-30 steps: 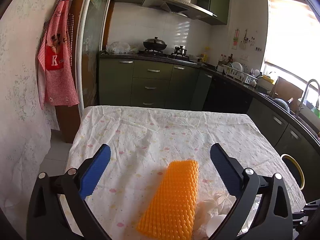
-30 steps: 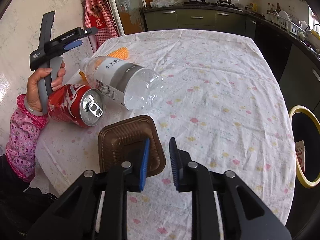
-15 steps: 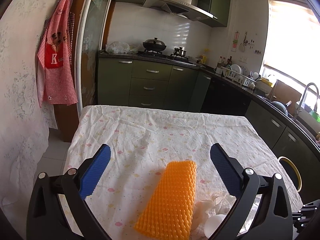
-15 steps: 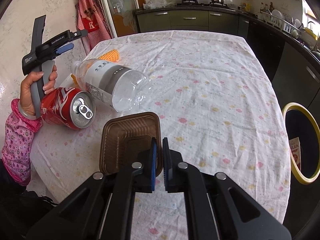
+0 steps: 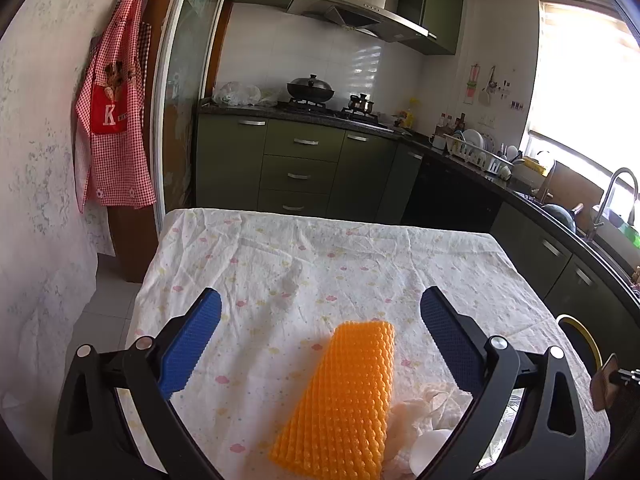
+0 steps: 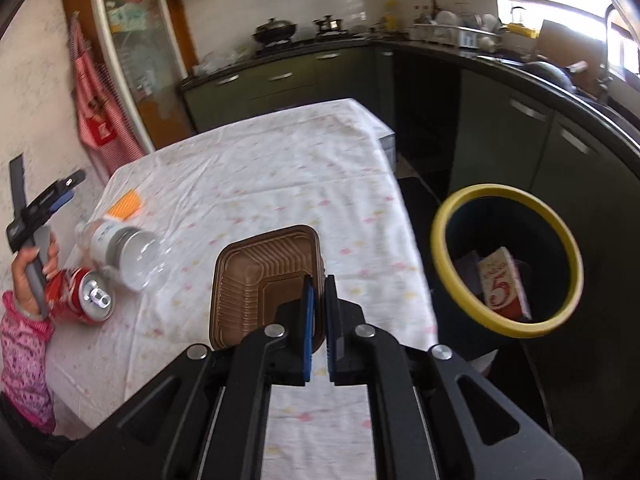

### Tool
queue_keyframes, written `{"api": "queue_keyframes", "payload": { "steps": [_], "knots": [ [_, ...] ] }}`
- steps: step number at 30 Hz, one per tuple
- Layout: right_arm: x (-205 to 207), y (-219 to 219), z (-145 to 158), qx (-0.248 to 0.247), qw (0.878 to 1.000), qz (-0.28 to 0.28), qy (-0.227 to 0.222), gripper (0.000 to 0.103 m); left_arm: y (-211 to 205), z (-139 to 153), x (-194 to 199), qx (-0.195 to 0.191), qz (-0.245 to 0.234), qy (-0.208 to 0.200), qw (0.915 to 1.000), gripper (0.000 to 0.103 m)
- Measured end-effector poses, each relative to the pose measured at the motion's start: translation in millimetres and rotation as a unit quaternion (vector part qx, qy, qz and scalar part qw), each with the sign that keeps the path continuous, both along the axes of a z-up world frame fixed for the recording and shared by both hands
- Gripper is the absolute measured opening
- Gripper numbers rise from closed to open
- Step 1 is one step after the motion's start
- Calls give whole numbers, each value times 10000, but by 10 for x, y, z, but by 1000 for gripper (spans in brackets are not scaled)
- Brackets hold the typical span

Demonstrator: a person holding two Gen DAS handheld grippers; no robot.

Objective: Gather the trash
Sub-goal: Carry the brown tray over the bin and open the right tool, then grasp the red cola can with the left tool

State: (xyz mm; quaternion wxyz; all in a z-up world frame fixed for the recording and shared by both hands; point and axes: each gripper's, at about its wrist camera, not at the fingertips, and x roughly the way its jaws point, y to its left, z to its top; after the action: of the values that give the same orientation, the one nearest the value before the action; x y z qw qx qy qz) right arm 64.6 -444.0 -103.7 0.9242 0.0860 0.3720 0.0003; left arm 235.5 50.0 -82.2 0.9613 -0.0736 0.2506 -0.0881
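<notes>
Trash lies on a tabletop (image 5: 360, 256) covered with a wrinkled white cloth printed with small pink and yellow shapes, in a kitchen with green cabinets (image 5: 300, 160), a stove carrying one wok (image 5: 310, 89) and one small pot (image 5: 361, 102), one dish rack (image 5: 476, 152) and one faucet (image 5: 618, 192) by a bright window, and one red checked apron (image 5: 116, 128) hanging on the wall. The right gripper (image 6: 319, 328) has its blue fingers (image 6: 307, 320) pressed onto the near rim of one brown ribbed plastic tray (image 6: 256, 280), pinching it; the tray tilts up beyond the fingertips. To the right of those fingers stands one dark bin (image 6: 507, 260) with a yellow rim, beside the tabletop's edge, and one red-and-white carton (image 6: 502, 284) lies inside it. To the left of the fingers lie one clear plastic bottle (image 6: 124, 248) on its side and one red soda can (image 6: 86, 298), just beside each other, with one orange bumpy pad (image 6: 125, 205) farther off. The left gripper (image 5: 320, 340) has its fingers (image 5: 192, 340) spread wide and holding nothing; the same orange pad (image 5: 344, 404) lies between them, nearer the right finger, and crumpled white tissue (image 5: 428, 412) sits just beside the pad, under the right finger. In the right wrist view a hand (image 6: 34, 264) in a pink floral sleeve grips that left tool's handle close by the can.
</notes>
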Motion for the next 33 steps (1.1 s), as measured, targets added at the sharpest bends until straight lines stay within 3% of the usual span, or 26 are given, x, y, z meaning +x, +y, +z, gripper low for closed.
{"api": "queue_keyframes", "payload": {
  "steps": [4,9,11,12,13,25,33],
  "knots": [
    [10,-547,38,-161,9952,-961,-118,5,-5,-6,2,6,-3,7,10000,98],
    [118,-1060,-68,-476,9805,-1902,-116,6,-8,-8,3,11,-10,8,10000,98],
    [205,-1218,-151,-581,9747,-2160,-14,14,-13,-18,4,21,-16,3,10000,98],
    [227,-1279,-187,-540,9726,-2260,-9,27,-15,-22,4,22,-21,4,10000,98],
    [240,-1328,-216,-495,9714,-2322,0,33,-17,-26,4,23,-22,5,10000,98],
    [-115,-1037,-185,-328,9791,-2003,-123,41,-104,-13,-42,62,-200,-61,9998,98],
    [-90,-849,-177,-207,9838,-1779,-108,42,-204,56,-112,83,-502,-105,9986,98]
  ]
}}
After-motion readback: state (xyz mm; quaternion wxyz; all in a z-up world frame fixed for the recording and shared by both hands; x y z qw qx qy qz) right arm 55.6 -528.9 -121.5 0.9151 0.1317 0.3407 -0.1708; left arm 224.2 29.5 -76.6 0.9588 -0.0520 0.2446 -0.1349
